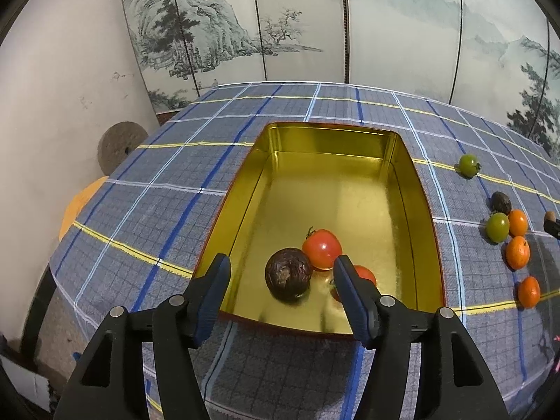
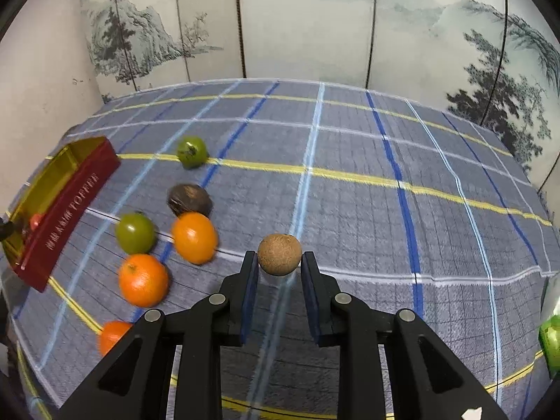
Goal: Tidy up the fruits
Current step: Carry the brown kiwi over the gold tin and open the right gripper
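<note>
A small brown fruit [image 2: 279, 254] was gripped in the right tongs [image 2: 279, 262], lifted over the bench [image 2: 350, 210], with the gold tin [image 2: 66, 206] well off to their left, where the left tongs [image 1: 281, 267] were spread empty.

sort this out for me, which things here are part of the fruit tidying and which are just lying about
Part of the job:
gold tin, holding two red tomatoes and a dark passion fruit
brown round fruit in the right gripper
left gripper, open over the tin
on the cloth: oranges, green tomatoes, another dark fruit

Lying about:
painted screen
round stone disc
</note>
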Demonstrator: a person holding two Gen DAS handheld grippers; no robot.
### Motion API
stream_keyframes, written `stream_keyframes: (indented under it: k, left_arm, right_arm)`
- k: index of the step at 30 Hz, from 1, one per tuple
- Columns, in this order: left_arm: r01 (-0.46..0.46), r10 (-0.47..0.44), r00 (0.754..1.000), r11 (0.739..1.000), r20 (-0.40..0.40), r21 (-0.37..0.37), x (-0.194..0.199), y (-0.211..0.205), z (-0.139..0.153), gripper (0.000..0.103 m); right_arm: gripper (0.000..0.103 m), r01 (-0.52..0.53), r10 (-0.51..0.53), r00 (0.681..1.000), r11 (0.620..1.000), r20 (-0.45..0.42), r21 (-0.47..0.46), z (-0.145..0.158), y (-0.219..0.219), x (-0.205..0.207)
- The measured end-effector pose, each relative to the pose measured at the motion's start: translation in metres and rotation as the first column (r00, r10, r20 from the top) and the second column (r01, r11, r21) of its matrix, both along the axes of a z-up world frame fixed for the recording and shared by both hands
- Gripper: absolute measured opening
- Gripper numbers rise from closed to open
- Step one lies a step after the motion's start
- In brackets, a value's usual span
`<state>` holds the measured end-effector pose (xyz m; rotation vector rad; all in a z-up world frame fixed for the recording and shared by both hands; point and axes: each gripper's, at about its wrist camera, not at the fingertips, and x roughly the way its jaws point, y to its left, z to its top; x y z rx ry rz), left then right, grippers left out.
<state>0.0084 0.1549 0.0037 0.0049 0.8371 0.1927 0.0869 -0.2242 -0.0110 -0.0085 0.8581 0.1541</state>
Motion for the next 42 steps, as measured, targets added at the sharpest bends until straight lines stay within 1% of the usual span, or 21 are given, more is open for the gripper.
stream_keyframes:
  k: [4, 10, 14, 18, 23, 32, 36, 42]
  left_arm:
    - [-0.003, 0.003, 1.0, 1.0, 0.002, -0.005, -0.002, 0.0, 0.001, 0.063]
    - [-0.024, 0.024, 1.0, 0.999, 0.008, -0.029, -0.008, 0.006, 0.005, 0.067]
    - [-0.046, 0.047, 0.999, 0.998, 0.014, -0.037, -0.013, 0.015, 0.008, 0.068]
    - [-0.074, 0.075, 0.997, 0.996, 0.02, -0.05, -0.018, 0.026, 0.011, 0.068]
    - [-0.105, 0.106, 0.994, 0.993, 0.015, -0.059, -0.025, 0.04, 0.012, 0.068]
    - [-0.157, 0.157, 0.988, 0.985, -0.005, -0.068, -0.031, 0.06, 0.007, 0.068]
    - [-0.168, 0.167, 0.986, 0.983, -0.013, -0.073, -0.033, 0.064, 0.004, 0.068]
    - [-0.175, 0.173, 0.985, 0.981, -0.024, -0.085, -0.035, 0.067, 0.001, 0.068]
  right_arm:
    - [0.023, -0.047, 0.046, 0.999, 0.999, 0.028, 0.027, 0.016, 0.018, -0.003]
    - [0.023, -0.171, 0.167, 0.984, 0.983, 0.056, 0.071, 0.037, 0.065, -0.01]
    - [0.023, -0.269, 0.263, 0.962, 0.959, 0.068, 0.093, 0.045, 0.104, -0.015]
    - [0.023, -0.366, 0.36, 0.93, 0.925, 0.073, 0.106, 0.048, 0.145, -0.018]
    - [0.023, -0.451, 0.446, 0.893, 0.887, 0.065, 0.102, 0.045, 0.19, -0.018]
    - [0.023, -0.549, 0.549, 0.836, 0.834, 0.027, 0.056, 0.031, 0.254, -0.01]
    - [0.023, -0.571, 0.571, 0.821, 0.82, 0.002, 0.029, 0.024, 0.271, -0.006]
    - [0.023, -0.578, 0.578, 0.816, 0.816, -0.036, 0.001, 0.012, 0.285, -0.001]
